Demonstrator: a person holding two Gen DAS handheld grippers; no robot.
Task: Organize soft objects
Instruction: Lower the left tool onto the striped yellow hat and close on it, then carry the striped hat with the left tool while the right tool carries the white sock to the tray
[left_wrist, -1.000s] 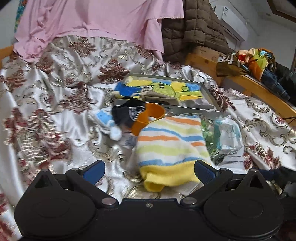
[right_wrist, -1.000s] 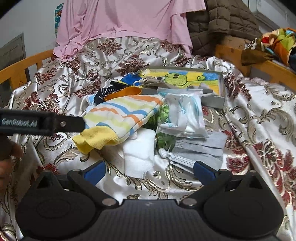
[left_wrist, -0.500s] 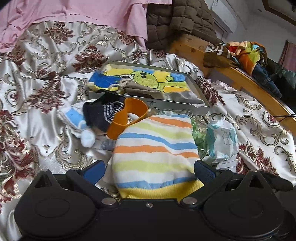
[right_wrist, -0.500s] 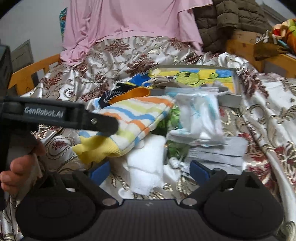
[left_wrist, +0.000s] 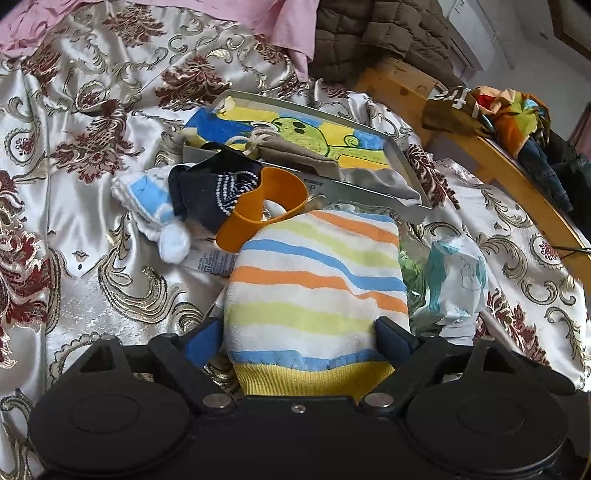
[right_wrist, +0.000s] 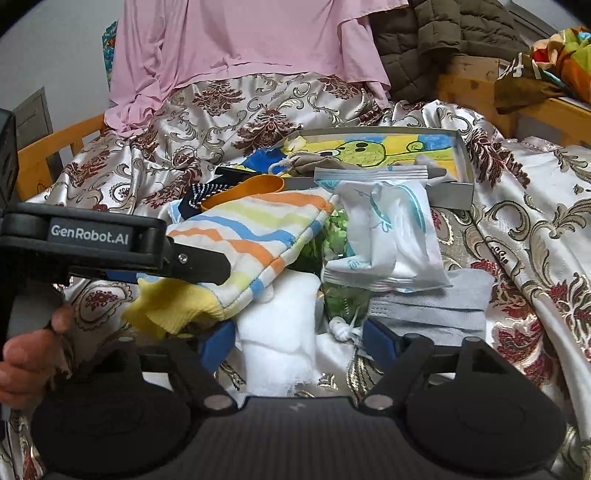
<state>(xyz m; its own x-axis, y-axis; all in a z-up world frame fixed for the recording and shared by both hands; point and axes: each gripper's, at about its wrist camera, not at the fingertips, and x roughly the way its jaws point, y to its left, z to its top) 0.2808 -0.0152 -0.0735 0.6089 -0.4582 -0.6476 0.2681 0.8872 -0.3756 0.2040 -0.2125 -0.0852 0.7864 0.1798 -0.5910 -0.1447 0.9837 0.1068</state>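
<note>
A striped cloth (left_wrist: 317, 288) with a yellow hem lies on the bed's pile of soft things. My left gripper (left_wrist: 297, 338) straddles its near end. The jaws are closing, and the pads stand right at the cloth's sides without bunching it. In the right wrist view that gripper's upper finger (right_wrist: 199, 262) lies across the striped cloth (right_wrist: 258, 229). My right gripper (right_wrist: 297, 341) is closing too, with a white gauze cloth (right_wrist: 277, 332) between its pads, neither pad pressing on it. A grey mask (right_wrist: 436, 306) lies by its right pad.
A shallow grey tray (left_wrist: 402, 158) with a cartoon picture sits behind the pile. In front of it lie an orange cup (left_wrist: 258, 218), a dark sock (left_wrist: 207, 192) and a white-blue sock (left_wrist: 147, 192). A plastic packet (right_wrist: 388, 236) lies at right. Wooden bed rail (left_wrist: 517, 184) borders the right.
My left gripper moved forward over the striped cloth and its jaws narrowed around it. The right gripper's jaws narrowed around the white gauze cloth.
</note>
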